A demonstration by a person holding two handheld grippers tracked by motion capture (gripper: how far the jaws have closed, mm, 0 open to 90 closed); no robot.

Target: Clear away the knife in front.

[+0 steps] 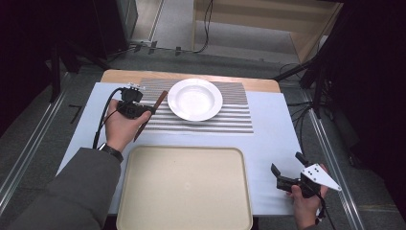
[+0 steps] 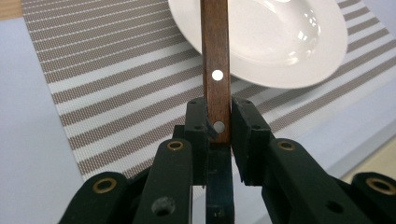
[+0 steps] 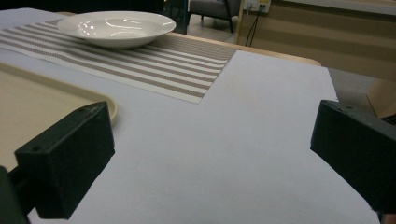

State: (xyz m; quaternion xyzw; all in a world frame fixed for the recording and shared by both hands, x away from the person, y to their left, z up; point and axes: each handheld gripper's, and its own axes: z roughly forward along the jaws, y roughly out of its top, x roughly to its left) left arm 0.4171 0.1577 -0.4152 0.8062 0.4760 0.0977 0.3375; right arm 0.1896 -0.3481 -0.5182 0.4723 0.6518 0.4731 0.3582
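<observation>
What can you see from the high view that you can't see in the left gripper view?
High view alone: the beige tray, the right gripper held open near the table's right edge, the person's hands and grey sleeve, and the floor beyond the table.

Left gripper view alone: the two metal rivets on the brown wooden handle, close up, with the left gripper shut on that handle.

Both: the white plate, the striped mat, the handle and the left gripper.
</observation>
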